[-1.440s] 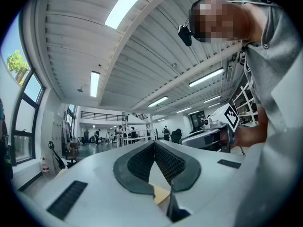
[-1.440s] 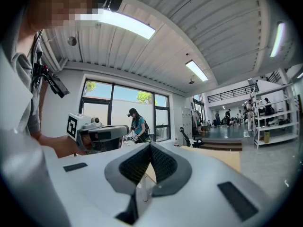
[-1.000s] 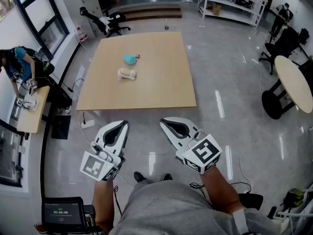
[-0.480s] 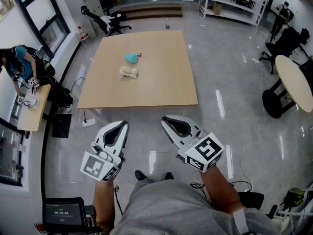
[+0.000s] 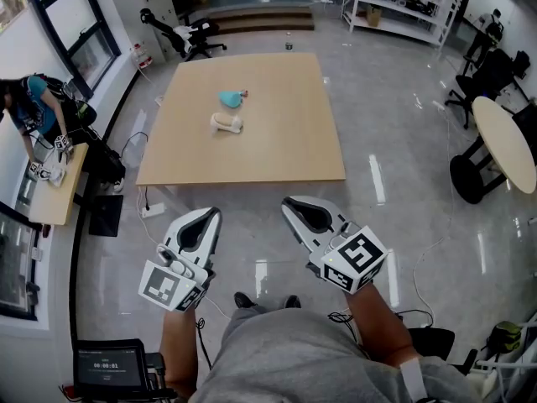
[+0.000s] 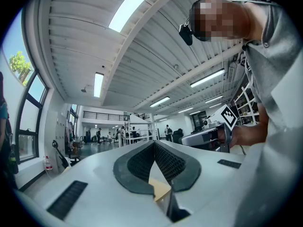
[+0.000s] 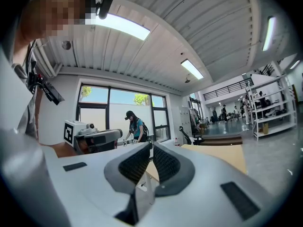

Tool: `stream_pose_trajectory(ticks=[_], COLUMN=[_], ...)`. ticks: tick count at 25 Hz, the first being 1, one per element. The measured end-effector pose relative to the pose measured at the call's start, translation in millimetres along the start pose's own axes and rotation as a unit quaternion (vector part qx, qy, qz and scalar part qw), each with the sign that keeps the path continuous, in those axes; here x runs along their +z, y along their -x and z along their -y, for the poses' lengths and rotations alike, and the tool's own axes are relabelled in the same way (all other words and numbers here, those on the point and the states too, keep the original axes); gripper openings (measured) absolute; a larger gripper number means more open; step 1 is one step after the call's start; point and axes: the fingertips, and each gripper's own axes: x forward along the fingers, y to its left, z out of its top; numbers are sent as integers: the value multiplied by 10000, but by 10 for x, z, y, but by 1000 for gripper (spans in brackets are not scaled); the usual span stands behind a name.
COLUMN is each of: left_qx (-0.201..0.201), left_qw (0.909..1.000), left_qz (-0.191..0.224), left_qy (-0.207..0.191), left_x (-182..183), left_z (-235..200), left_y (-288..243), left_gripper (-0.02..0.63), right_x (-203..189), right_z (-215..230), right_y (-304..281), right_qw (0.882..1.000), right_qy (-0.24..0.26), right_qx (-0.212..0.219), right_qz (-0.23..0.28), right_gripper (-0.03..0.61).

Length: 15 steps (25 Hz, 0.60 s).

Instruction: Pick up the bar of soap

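Observation:
A pale cream bar-shaped thing [image 5: 226,122] lies on the wooden table [image 5: 285,149], left of its middle; it looks like the soap. A teal rounded object [image 5: 229,98] sits just behind it. Both grippers hang over the floor in front of the table's near edge, well short of these objects. My left gripper [image 5: 206,216] is shut and empty; its dark pads [image 6: 142,164] meet. My right gripper [image 5: 294,207] is also shut with nothing held, pads [image 7: 163,163] together. The table top [image 7: 222,156] shows beyond the right jaws. Each gripper view shows the other gripper beside it.
A round table [image 5: 505,141] and black office chairs [image 5: 487,70] stand at the right. Metal shelving [image 5: 403,2] lines the far wall. A person [image 5: 29,112] bends over a desk [image 5: 54,196] at the left. A power strip [image 5: 151,211] lies on the floor; a monitor [image 5: 109,364] sits lower left.
The table and its objects have drifted slightly right and down in the head view. My right gripper has shifted a little to the right. Both stay shut.

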Motion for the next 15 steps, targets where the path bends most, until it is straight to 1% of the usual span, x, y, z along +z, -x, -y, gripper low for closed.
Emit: stream_pose_trajectory(ticks=[3, 6, 8, 15], left_qx=[18, 16, 12, 47], left_qw=[10000, 10000, 10000, 10000], left_qz=[11, 10, 6, -40], left_qy=[23, 66, 67, -9], left_x=[-13, 12, 23, -92], left_z=[-165, -597, -782, -891], left_y=[92, 231, 288, 404], left_gripper=[5, 5, 5, 5], right_x=[14, 89, 116, -5], right_z=[-51, -144, -163, -149], right_y=[-159, -587, -775, -948], right_qw=[10000, 10000, 9999, 9999], right_qy=[-1, -13, -47, -76], right_qx=[-29, -51, -84, -81], right_qz=[-18, -64, -75, -4], right_gripper=[8, 8, 8, 8])
